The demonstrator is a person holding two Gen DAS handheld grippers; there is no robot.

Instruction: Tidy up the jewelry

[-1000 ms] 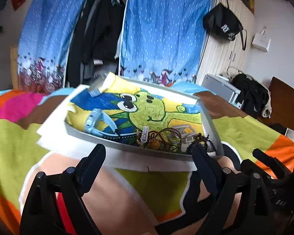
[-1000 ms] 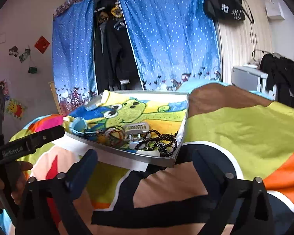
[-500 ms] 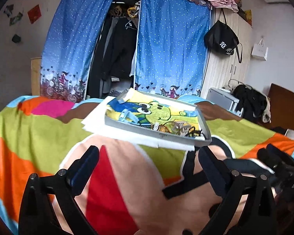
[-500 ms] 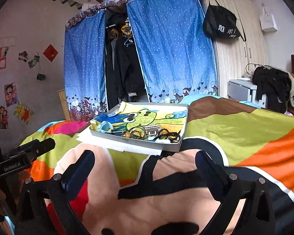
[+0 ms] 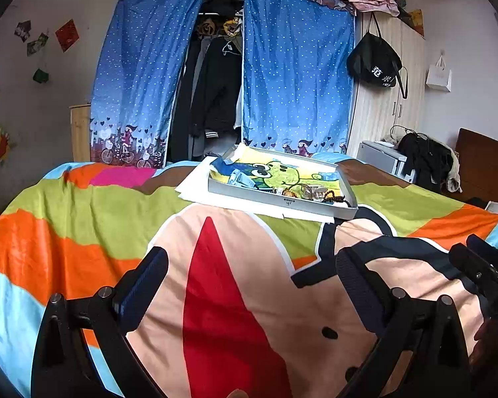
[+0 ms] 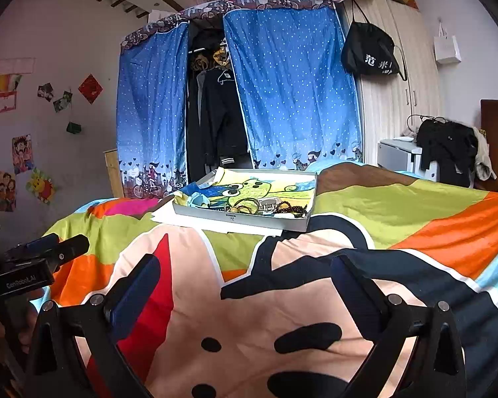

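Grey tray (image 5: 272, 199) with jewelry (image 6: 269, 206) is now farther; left gripper (image 5: 250, 282) and right gripper (image 6: 245, 285) have moved back, fingers wide, empty.

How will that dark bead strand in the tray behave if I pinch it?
The dark bead strand lies in loose curves, so it is probably floppy and would dangle. It touches other pieces in the tray, so it may snag them. Round beads could slip.

A tray (image 5: 275, 199) holding jewelry (image 5: 312, 194) is sitting on paper (image 5: 196, 189) on the bedspread (image 5: 83, 219), curtains (image 5: 295, 76) hanging behind.
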